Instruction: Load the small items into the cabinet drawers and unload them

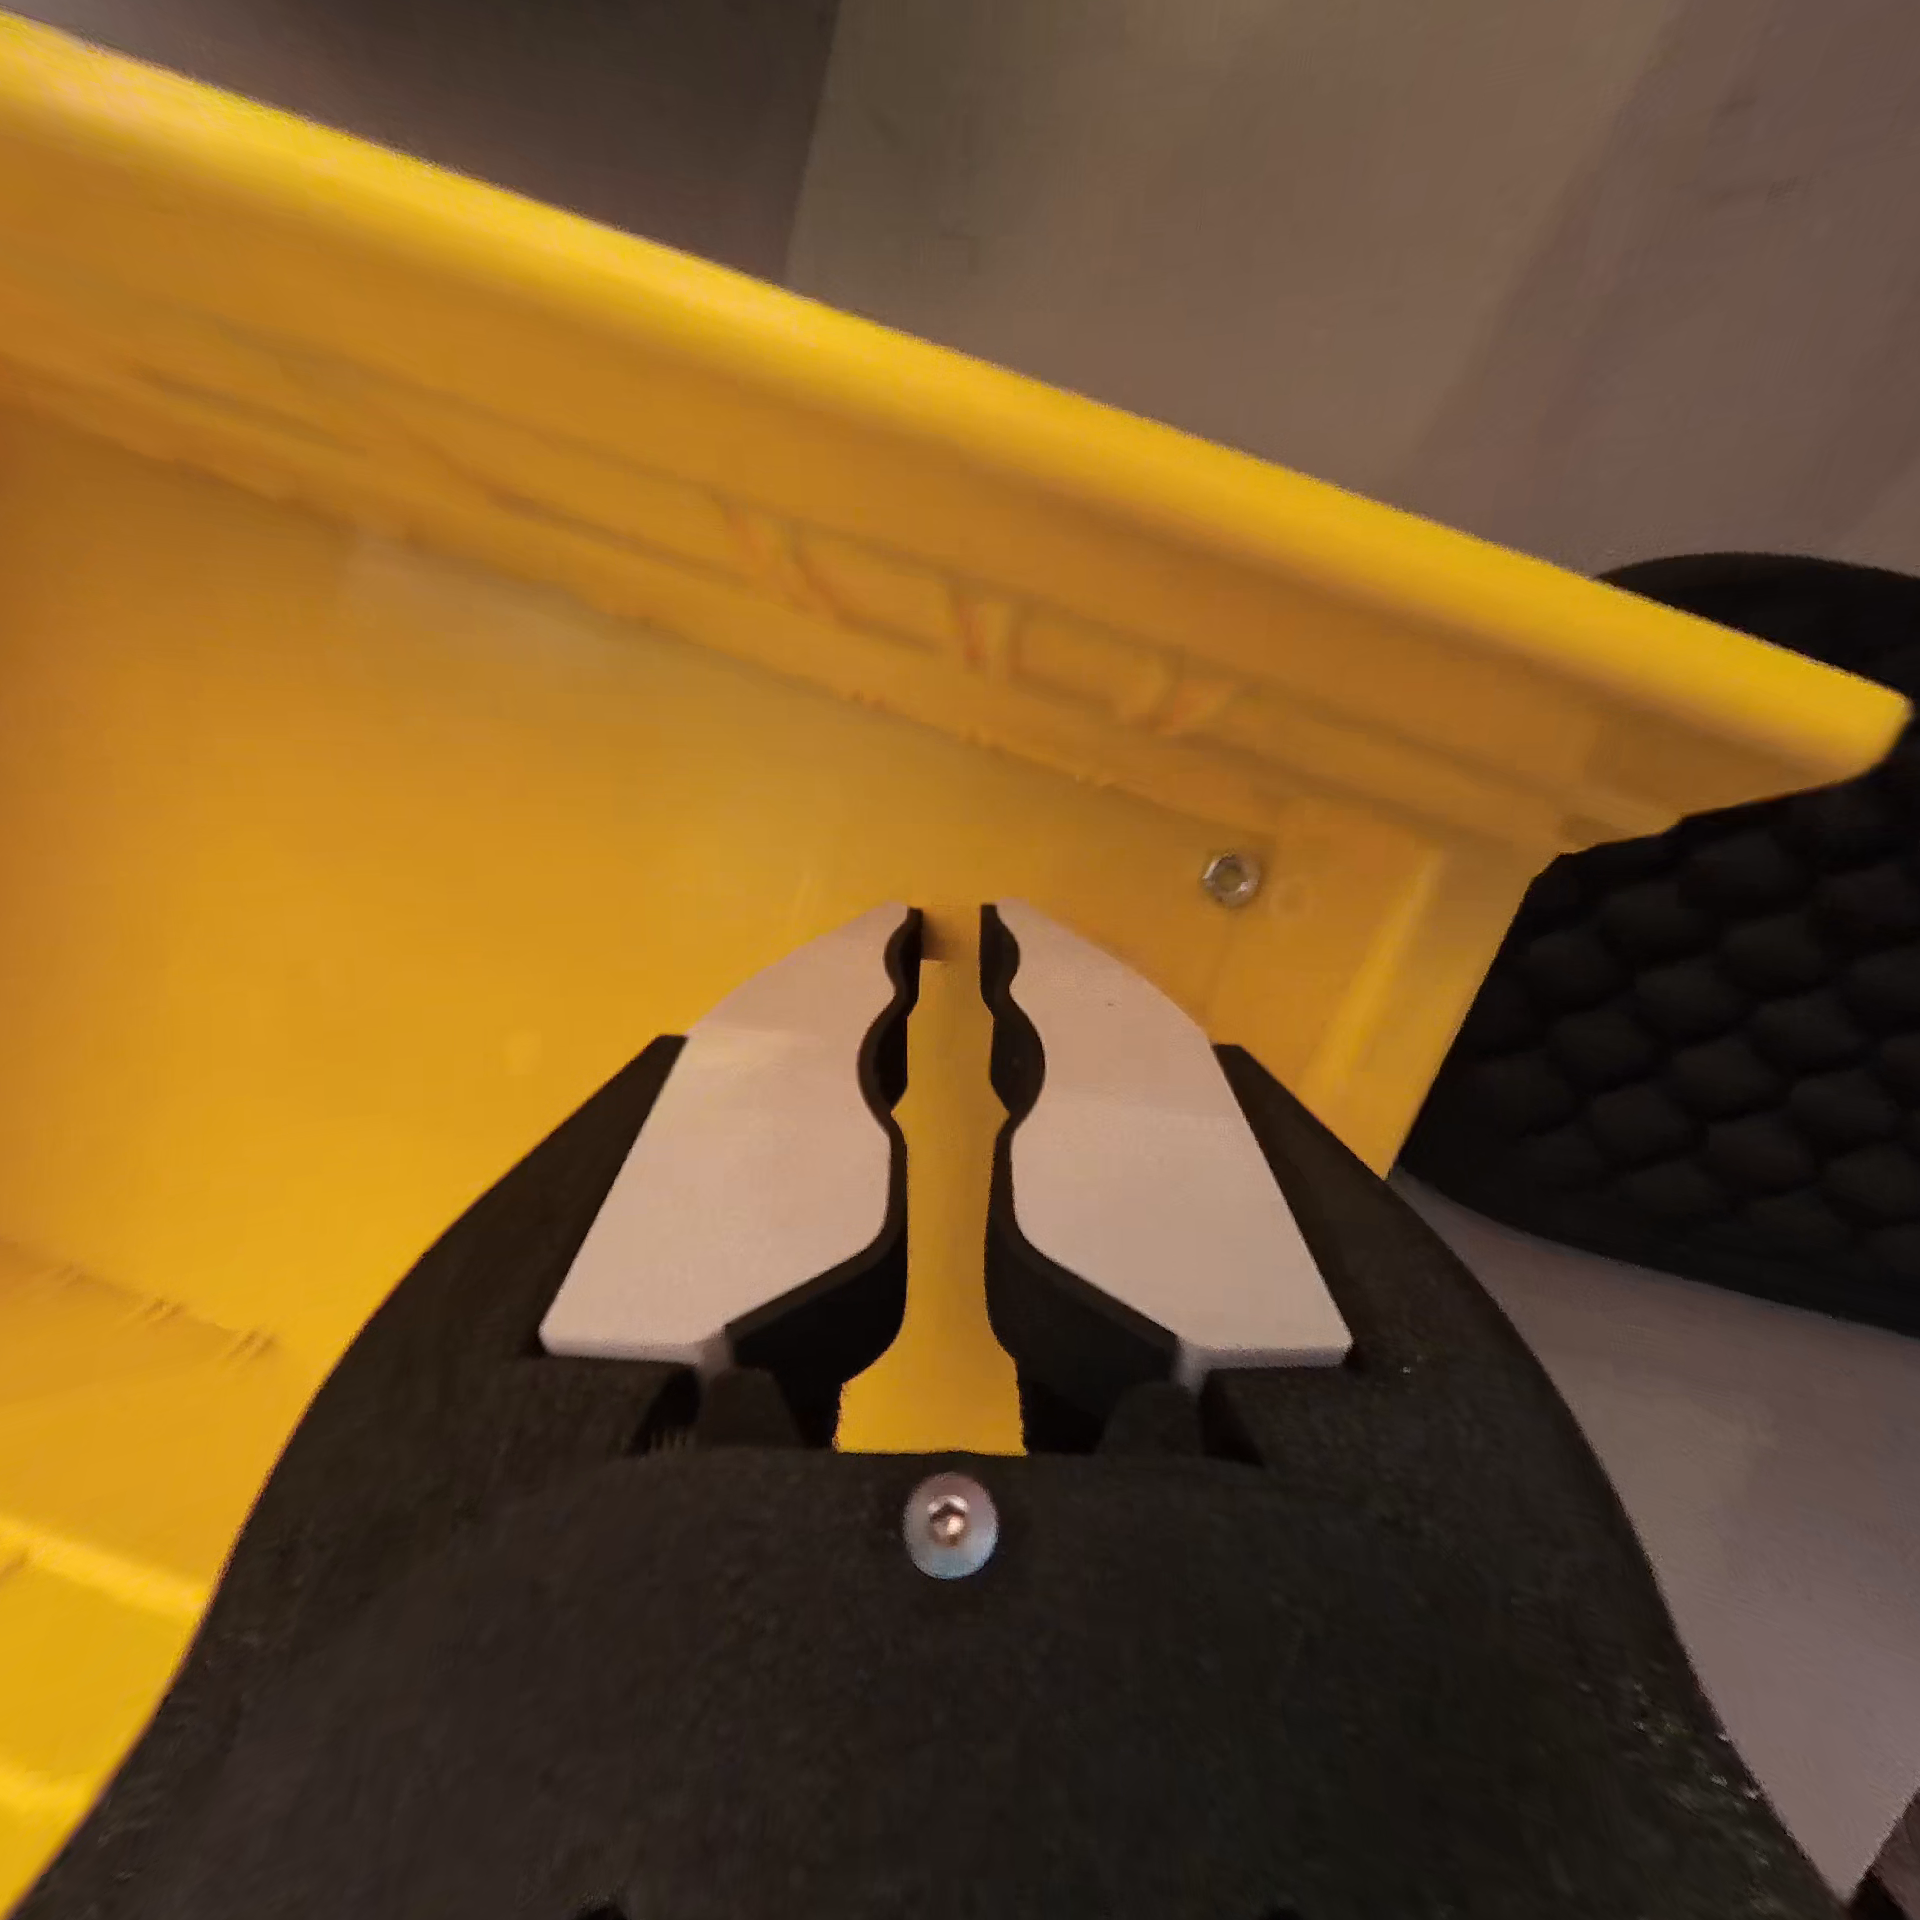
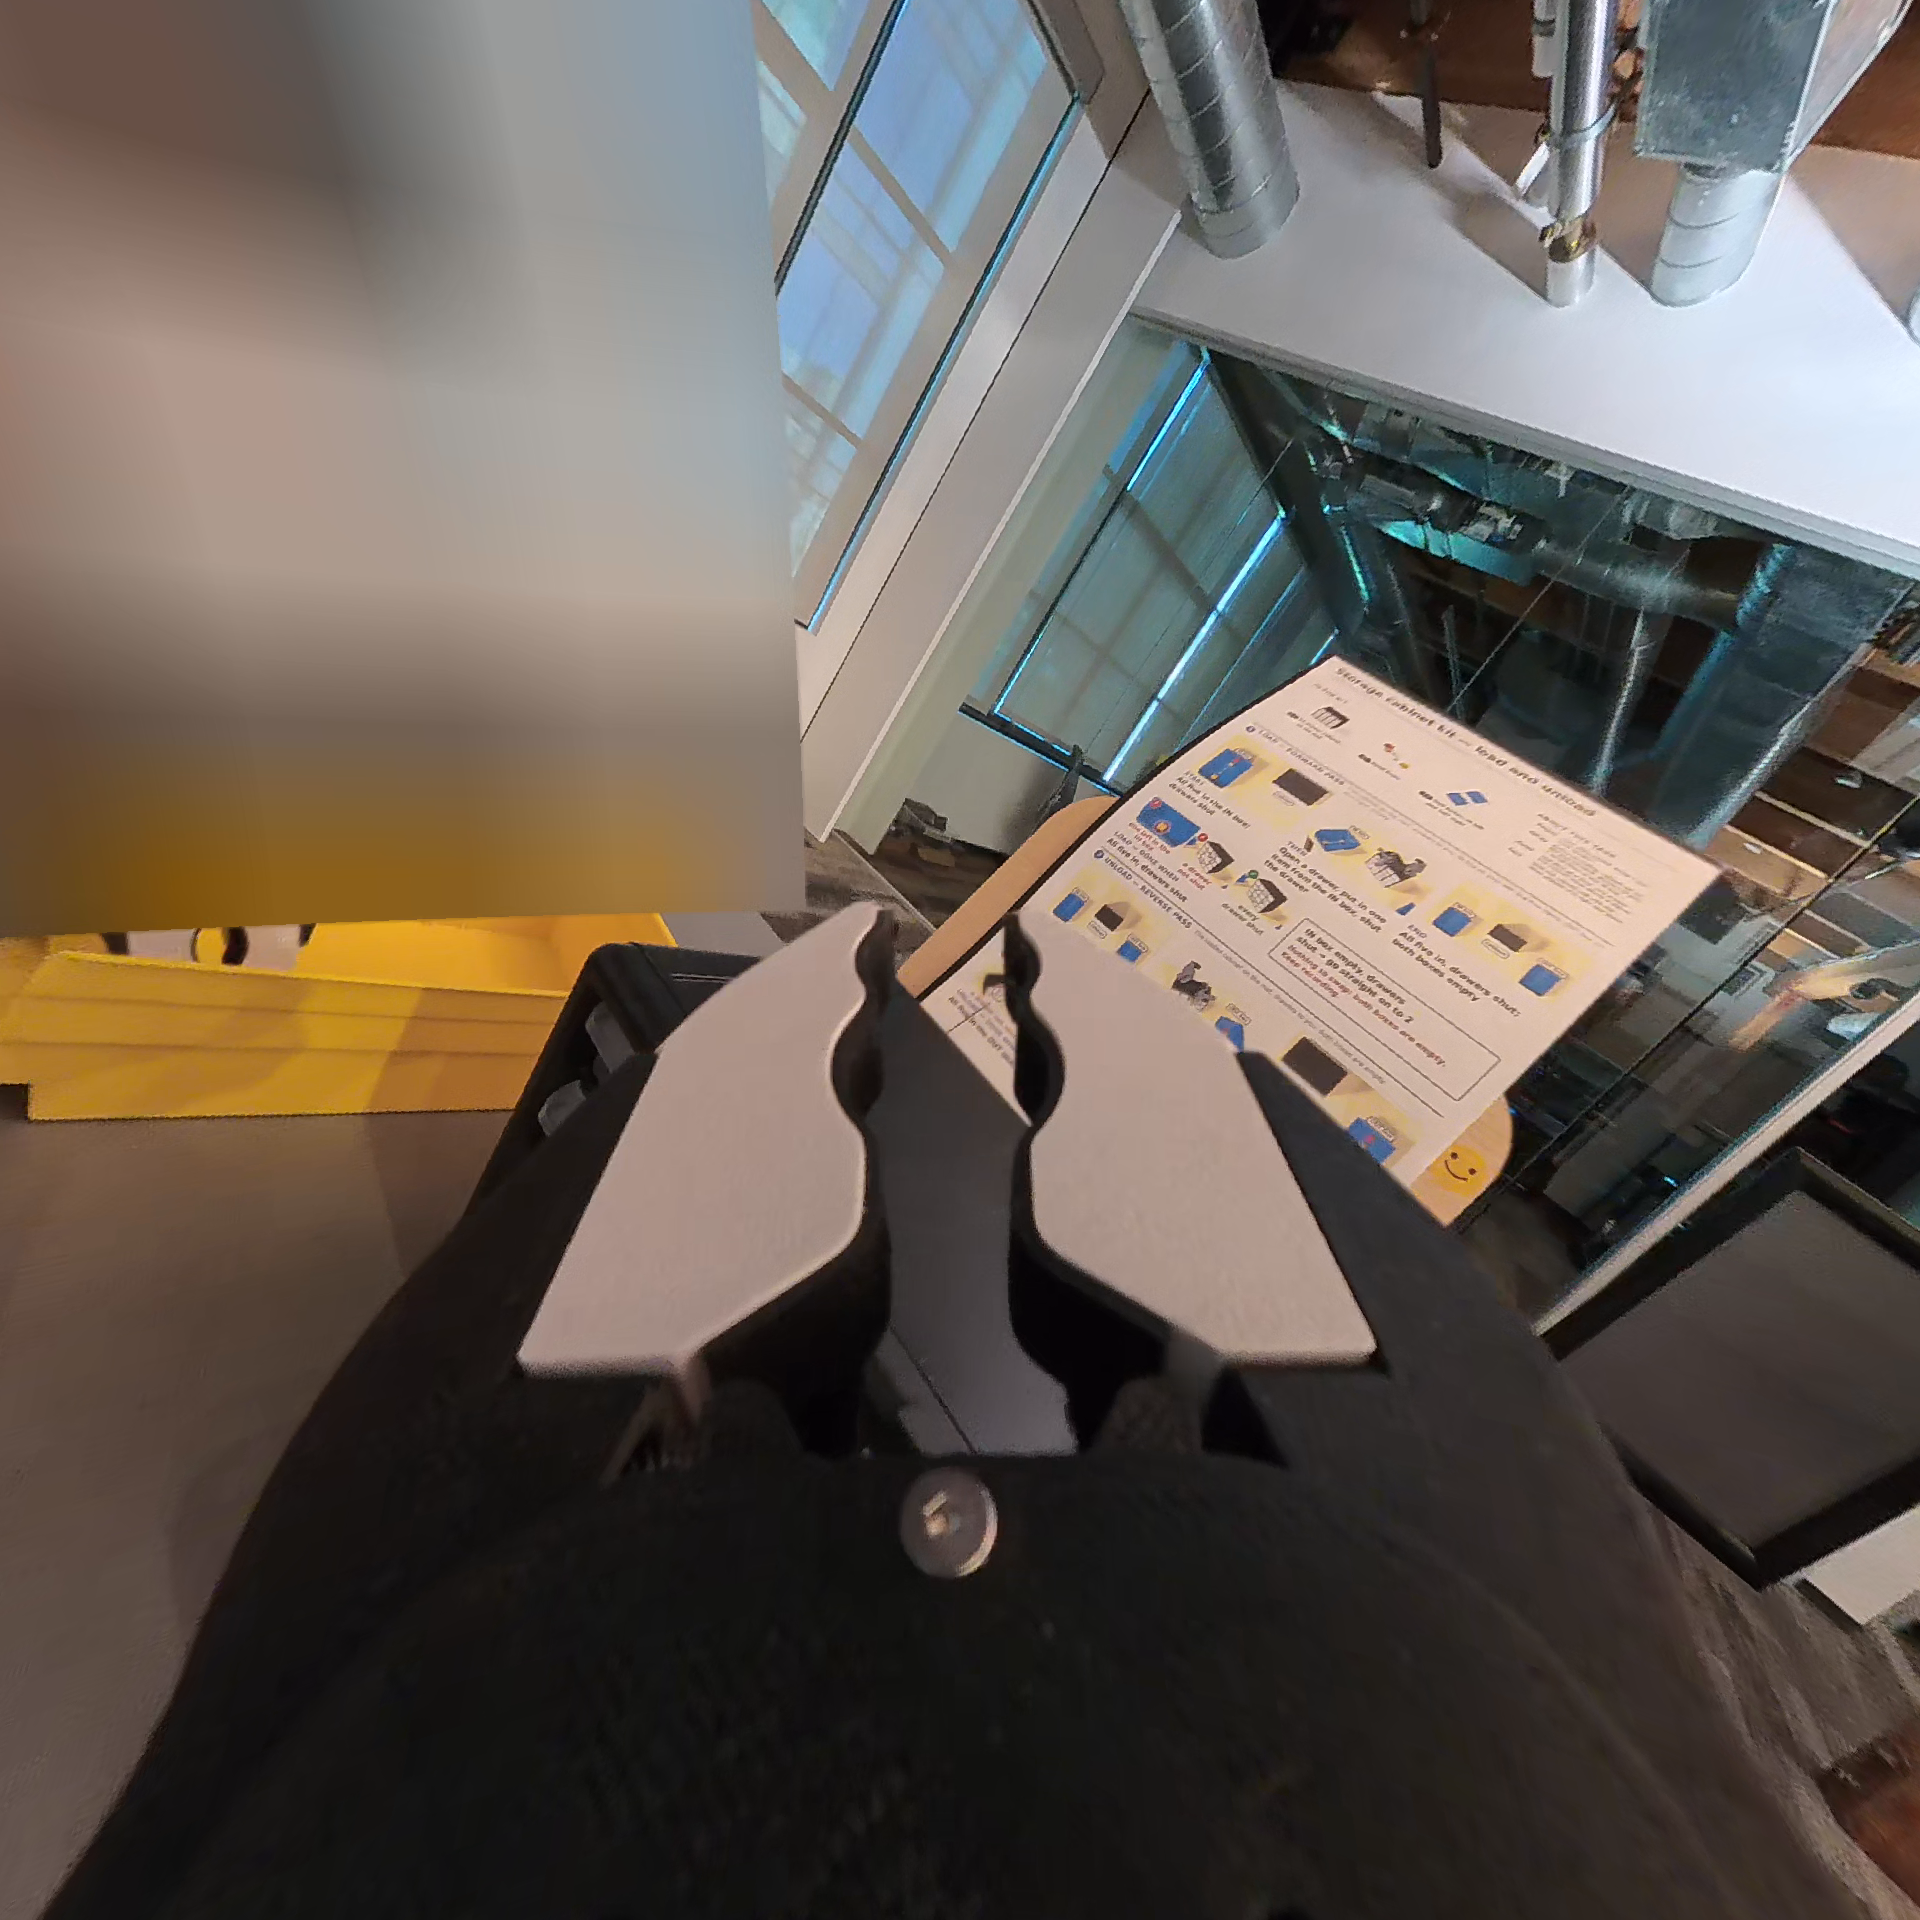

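Note:
In the left wrist view a yellow plastic box [image 1: 623,831] with an overhanging rim fills the frame. My left gripper [image 1: 951,920] is right up against its side wall below the rim. Its jaws are almost closed, and a thin brighter yellow strip [image 1: 945,1195] lies between the pads; it looks like part of the box. In the right wrist view my right gripper [image 2: 940,940] hovers over the top of a black cabinet [image 2: 613,997]. Its jaws stand a little apart with nothing between them. The yellow box [image 2: 312,1029] lies to its left on the grey table. The drawers and small items are hidden.
A black foam mat with a honeycomb pattern [image 1: 1714,1018] lies right of the box on the grey table [image 1: 1662,1455]. A printed instruction sheet on a wooden board [image 2: 1351,914] stands behind the cabinet. A blurred patch covers the upper left of the right wrist view. A black-framed panel [image 2: 1745,1382] is at the right. The tips of one gripper are about 45 centimeters away from the tips of the other. The black cabinet [image 2: 613,997] lies some 20 centimeters from my right tips, 25 centimeters from my left tips.

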### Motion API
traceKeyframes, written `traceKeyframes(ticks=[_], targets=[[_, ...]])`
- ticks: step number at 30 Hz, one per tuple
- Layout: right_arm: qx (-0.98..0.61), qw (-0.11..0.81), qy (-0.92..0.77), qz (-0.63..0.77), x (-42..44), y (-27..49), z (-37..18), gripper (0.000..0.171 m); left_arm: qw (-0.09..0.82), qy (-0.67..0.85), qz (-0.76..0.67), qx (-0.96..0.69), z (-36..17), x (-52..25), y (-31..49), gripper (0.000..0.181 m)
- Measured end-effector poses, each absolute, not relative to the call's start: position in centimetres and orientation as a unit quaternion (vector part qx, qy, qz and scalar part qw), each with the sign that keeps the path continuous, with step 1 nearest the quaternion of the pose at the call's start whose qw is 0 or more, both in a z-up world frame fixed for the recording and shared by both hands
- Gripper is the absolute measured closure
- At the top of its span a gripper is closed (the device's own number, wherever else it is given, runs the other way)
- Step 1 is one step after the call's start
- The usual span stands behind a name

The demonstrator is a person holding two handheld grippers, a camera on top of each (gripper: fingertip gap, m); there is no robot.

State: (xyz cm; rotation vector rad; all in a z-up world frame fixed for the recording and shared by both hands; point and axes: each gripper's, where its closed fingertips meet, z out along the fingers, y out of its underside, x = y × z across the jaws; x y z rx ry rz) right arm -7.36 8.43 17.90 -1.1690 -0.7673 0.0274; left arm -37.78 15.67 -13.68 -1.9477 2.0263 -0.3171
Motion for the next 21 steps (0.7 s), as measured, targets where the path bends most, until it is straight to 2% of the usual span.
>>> traceKeyframes(ticks=[12, 21], targets=[[-0.550, 0.782, -0.293, 0.020, -1.5, 5.4, 20.2, 0.152, 0.351, 0.587, -0.080, -0.726, -2.6, -38.2, 17.5, 0.171], [-0.621, 0.734, -0.273, -0.043, 4.3, 3.6, 18.2, 0.153, 0.381, 0.598, -0.086, -0.700, 1.7, -31.6, 12.9, 0.171]])
